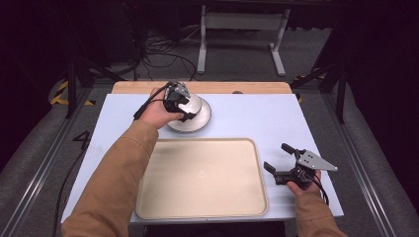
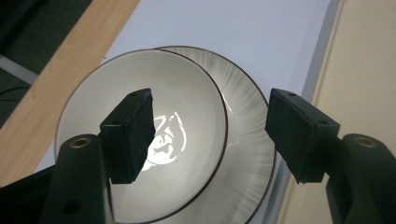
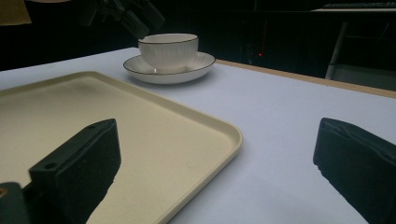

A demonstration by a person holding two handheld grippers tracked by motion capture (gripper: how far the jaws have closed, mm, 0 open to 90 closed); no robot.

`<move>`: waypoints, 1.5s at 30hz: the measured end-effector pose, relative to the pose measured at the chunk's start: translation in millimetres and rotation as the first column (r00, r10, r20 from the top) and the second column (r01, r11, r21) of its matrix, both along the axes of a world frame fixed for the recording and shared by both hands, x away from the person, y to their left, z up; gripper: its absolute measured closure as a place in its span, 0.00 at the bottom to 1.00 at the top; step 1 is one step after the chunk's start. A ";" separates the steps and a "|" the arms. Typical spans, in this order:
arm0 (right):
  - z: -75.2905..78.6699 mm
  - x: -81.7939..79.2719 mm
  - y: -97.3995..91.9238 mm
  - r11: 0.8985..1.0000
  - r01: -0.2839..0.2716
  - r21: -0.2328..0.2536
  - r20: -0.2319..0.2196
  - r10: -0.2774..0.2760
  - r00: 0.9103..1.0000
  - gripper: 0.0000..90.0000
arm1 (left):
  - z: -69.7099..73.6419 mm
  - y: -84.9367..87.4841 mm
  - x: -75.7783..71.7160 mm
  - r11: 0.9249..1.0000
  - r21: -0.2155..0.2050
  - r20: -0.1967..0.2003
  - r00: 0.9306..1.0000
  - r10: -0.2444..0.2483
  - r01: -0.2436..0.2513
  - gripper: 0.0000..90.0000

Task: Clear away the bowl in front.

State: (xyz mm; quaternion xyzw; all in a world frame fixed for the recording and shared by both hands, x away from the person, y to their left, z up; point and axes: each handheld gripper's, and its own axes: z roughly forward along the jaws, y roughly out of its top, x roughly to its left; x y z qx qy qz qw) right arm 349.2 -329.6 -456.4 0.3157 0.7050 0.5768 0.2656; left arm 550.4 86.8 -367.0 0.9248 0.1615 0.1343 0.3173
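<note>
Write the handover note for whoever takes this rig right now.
Left gripper: open, above the cup, one jaw over its inside, the other outside its rim; no grip yet.
Right gripper: open, empty, low over the table right of the tray.
Cup sits on the saucer beyond the tray.
Done: left gripper brought to the cup.
Left, probably: grip the cup rim, lift, likely move it to the tray.

A pale blue table (image 1: 247, 118) bears a saucer (image 1: 200, 121) and beige tray (image 1: 197, 177)
</note>
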 end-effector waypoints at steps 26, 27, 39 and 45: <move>-0.1 0.3 -0.1 1.000 0.001 0.002 0.000 -0.001 1.000 0.02 | -37.6 -9.4 6.9 0.995 0.102 -0.082 0.997 -0.006 0.014 0.55; -0.1 0.4 -0.1 1.000 0.001 0.002 0.000 -0.001 1.000 0.02 | -38.9 -10.4 7.0 0.994 0.111 -0.083 0.996 -0.008 0.017 0.54; 0.0 0.4 -0.1 1.000 -0.001 0.001 -0.001 0.001 1.000 0.02 | -43.8 -13.3 6.7 0.982 0.185 -0.073 0.997 -0.020 0.033 0.65; -0.1 0.4 0.1 1.000 -0.001 0.001 0.000 0.001 1.000 0.02 | -40.6 -14.7 5.9 0.978 0.201 -0.040 0.998 -0.042 0.049 0.77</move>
